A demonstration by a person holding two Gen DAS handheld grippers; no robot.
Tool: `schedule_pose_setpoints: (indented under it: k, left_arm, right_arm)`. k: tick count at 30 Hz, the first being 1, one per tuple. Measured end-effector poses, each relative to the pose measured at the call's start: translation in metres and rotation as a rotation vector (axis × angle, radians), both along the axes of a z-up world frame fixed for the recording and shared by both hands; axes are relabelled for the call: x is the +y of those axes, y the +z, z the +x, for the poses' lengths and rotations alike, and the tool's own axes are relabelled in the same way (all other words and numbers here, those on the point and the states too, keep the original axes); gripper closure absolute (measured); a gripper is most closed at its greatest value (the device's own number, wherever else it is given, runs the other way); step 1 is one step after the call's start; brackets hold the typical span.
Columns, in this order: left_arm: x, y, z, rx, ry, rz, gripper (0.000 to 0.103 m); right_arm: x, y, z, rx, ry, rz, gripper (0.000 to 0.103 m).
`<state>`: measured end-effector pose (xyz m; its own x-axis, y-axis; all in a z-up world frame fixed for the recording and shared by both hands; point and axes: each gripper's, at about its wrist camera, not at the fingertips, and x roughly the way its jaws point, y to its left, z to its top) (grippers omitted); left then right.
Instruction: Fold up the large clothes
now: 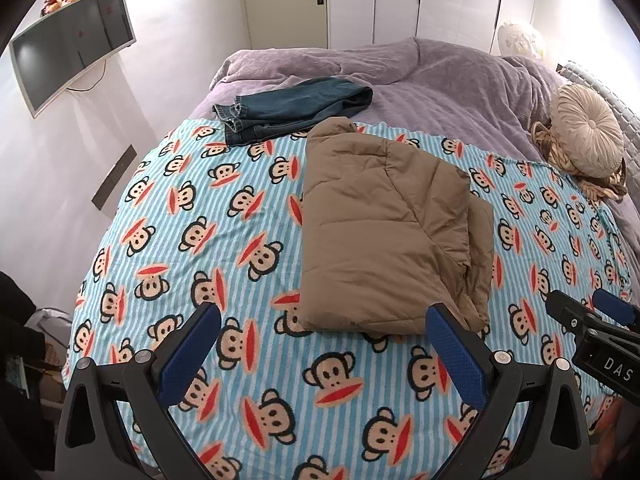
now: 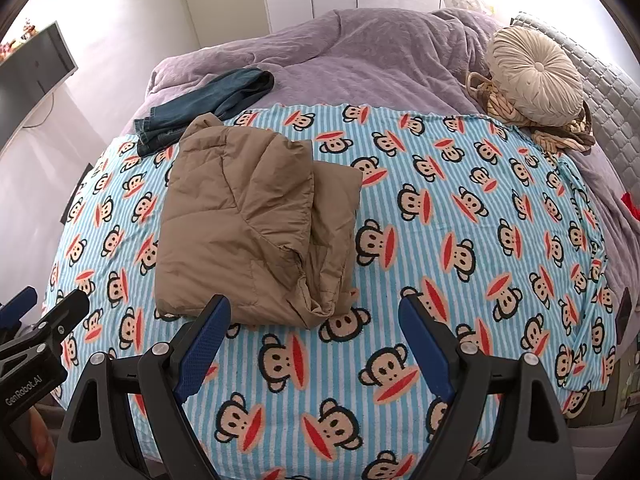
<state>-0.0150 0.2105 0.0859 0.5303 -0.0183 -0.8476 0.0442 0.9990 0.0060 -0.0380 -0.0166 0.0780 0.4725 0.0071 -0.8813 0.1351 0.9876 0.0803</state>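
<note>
A tan padded jacket (image 1: 384, 224) (image 2: 256, 220) lies folded into a thick bundle on the blue striped monkey-print sheet (image 1: 200, 240) (image 2: 460, 208). My left gripper (image 1: 324, 316) hovers open just in front of the jacket's near edge, its right fingertip close to the bundle's corner, nothing between the blue pads. My right gripper (image 2: 314, 310) is open too, its left fingertip near the jacket's near right corner, and holds nothing. Each gripper shows at the edge of the other's view: the right gripper (image 1: 592, 320), the left gripper (image 2: 44, 312).
Folded blue jeans (image 1: 288, 106) (image 2: 208, 104) lie beyond the jacket at the edge of a purple blanket (image 1: 440, 80) (image 2: 360, 52). A round beige cushion (image 1: 586, 132) (image 2: 536, 76) sits on a brown cloth at the right. A wall television (image 1: 72, 48) hangs left.
</note>
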Motion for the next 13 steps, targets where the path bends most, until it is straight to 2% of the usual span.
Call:
schedule_pose_setpoints:
  k: [7, 13]
  left_arm:
    - [0.0015, 0.0020, 0.0029, 0.000, 0.009, -0.024, 0.001]
    - [0.0000, 0.0047, 0.0035, -0.017, -0.009, -0.016, 0.001]
  right_arm:
    - [-0.0034, -0.0009, 0.0042, 0.007, 0.014, 0.000, 0.015]
    - [-0.0040, -0.0012, 0.0033, 0.007, 0.013, 0.000, 0.015]
